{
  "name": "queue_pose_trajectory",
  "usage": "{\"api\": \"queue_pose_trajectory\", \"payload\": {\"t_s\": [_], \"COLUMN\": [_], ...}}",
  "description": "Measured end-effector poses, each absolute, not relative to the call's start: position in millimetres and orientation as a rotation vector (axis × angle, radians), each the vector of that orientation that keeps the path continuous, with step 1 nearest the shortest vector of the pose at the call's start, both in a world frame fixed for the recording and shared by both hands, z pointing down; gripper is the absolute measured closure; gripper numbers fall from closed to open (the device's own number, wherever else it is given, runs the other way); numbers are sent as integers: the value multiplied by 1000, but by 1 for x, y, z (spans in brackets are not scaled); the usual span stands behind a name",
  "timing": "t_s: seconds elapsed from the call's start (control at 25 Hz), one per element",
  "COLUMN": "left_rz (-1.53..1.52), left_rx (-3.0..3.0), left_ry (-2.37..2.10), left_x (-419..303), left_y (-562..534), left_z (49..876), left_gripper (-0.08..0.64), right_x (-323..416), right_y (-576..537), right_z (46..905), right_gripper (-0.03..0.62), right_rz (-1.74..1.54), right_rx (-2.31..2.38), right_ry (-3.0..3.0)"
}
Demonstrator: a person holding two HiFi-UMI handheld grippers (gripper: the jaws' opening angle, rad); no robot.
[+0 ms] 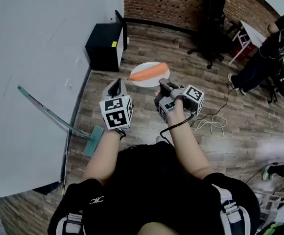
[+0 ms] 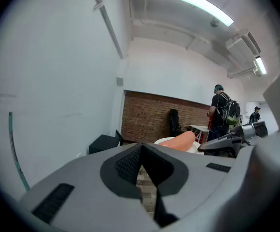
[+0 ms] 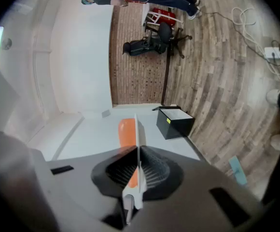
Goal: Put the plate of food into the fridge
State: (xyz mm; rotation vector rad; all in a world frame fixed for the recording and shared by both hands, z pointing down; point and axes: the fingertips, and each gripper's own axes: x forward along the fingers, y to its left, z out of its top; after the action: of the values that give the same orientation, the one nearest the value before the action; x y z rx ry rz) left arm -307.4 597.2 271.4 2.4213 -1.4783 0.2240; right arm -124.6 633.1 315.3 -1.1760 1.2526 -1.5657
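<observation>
Plate [image 1: 150,83] rim sits clamped between the 2 jaws of my right gripper [image 1: 162,86]. That gripper is closed on the plate at 1 edge, and the rest of the dish juts out in front of me over the wooden floor [image 1: 147,119]. In the right gripper view the rim shows edge-on between the pads. The long orange piece of food [image 1: 149,71] lies across the plate. My left gripper [image 1: 115,84] hangs just to the left of the plate and apart from it. Its jaws are drawn together with nothing between them.

I judge this to be the carrying step: the plate is lifted and held but not yet delivered. The low black box [image 1: 104,48] against the white wall [image 1: 29,58], ahead and to my left, is what I take for the fridge. It stands well apart from the plate. I cannot tell from here whether its door is open.

The next move calls for bringing the plate to that box while holding it level, since the food lies loose and a grip on 1 edge lets the dish tip. My empty left gripper looks free for the door, if it needs pulling. A mop [image 1: 51,114] leans on the wall to my left, off the line to the box.
</observation>
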Motion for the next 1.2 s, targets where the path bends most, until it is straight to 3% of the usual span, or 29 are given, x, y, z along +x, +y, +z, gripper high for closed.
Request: {"api": "queue_pose_trajectory", "payload": {"t_s": [0.8, 1.2], "left_rz": [248, 284], "left_rx": [2421, 2430], "left_ry": [-1451, -1464], "left_x": [-329, -292], "left_y": [582, 515], "left_z": [286, 290], "left_gripper": [561, 561], "right_x": [-147, -108], "right_y": [622, 552], "right_z": [328, 335], "right_gripper": [561, 561], "right_rz": [-1562, -1557], "right_rx": [-1182, -1174], "right_ry": [1266, 1282]}}
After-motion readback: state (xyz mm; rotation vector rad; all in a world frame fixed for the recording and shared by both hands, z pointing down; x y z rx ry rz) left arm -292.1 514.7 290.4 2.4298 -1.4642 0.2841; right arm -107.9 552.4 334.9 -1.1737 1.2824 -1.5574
